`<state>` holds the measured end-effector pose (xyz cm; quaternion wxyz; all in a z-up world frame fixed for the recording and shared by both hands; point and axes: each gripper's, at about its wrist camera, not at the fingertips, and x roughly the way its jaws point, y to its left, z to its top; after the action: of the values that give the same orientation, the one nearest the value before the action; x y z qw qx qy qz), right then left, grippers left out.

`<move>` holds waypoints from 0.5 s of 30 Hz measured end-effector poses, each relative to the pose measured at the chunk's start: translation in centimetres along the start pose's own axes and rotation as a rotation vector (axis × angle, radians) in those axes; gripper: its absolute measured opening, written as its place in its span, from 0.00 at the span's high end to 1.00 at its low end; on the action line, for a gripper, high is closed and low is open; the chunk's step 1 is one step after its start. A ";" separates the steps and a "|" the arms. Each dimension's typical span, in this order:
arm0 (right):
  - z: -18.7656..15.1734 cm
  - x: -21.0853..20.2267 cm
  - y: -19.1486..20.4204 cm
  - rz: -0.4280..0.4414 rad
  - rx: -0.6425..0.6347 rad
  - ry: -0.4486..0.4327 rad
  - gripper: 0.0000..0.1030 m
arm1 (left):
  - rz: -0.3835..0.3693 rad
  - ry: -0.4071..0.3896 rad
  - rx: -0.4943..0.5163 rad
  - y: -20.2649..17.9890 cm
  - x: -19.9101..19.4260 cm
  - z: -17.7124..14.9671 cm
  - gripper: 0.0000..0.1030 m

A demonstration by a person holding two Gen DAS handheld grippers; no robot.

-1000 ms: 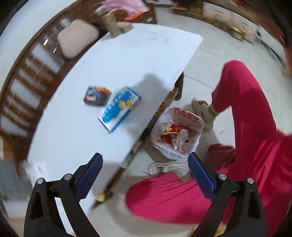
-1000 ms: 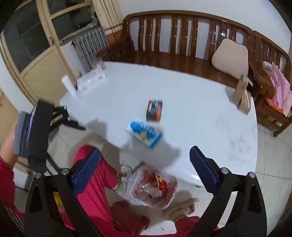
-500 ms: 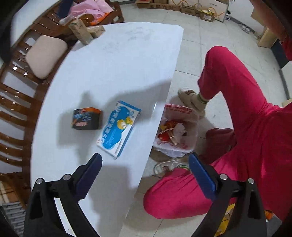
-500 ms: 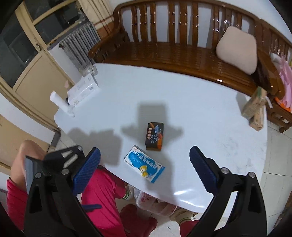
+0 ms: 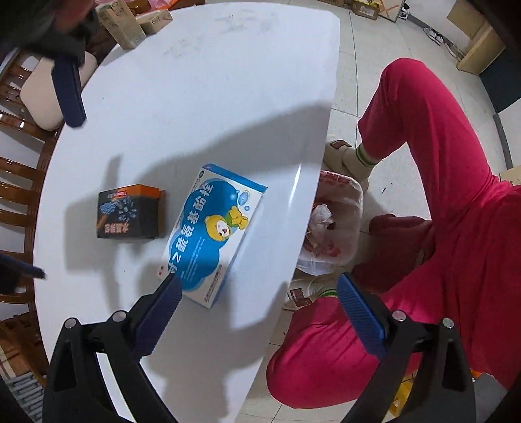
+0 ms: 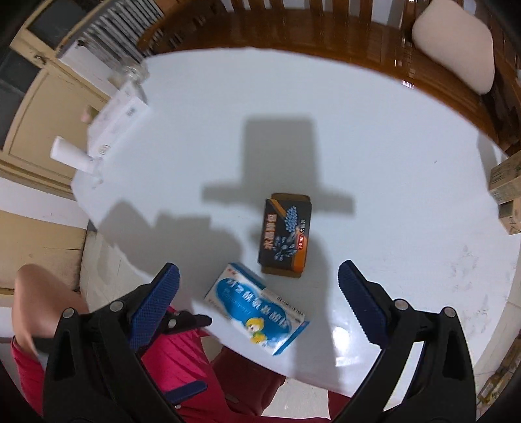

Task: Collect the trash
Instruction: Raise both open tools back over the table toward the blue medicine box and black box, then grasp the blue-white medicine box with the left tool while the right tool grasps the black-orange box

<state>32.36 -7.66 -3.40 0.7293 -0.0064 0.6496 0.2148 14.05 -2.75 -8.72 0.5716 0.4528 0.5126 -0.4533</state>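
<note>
A blue and white box with a cartoon bear lies near the white table's edge; it also shows in the right wrist view. A black and orange box lies beside it, seen too in the right wrist view. My left gripper is open and empty, just above the near end of the blue box. My right gripper is open and empty, above both boxes. A clear trash bag with wrappers sits on the floor under the table edge.
Brown cartons stand at the table's far end. A white tube and a white box lie at the other end. A wooden bench with a beige cushion runs behind the table. The person's red-trousered legs are beside the bag.
Both grippers have moved down and closer to the table and the two boxes. The right gripper now shows in the left wrist view. Both stay open.
</note>
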 end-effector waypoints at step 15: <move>3.3 7.5 -1.3 -0.019 0.015 0.159 0.07 | 0.003 0.066 0.036 1.9 4.0 1.4 0.10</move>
<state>36.35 -5.60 -10.35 0.6775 -0.0240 0.7069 0.2019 16.41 -3.97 -12.54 0.5466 0.4786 0.5222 -0.4466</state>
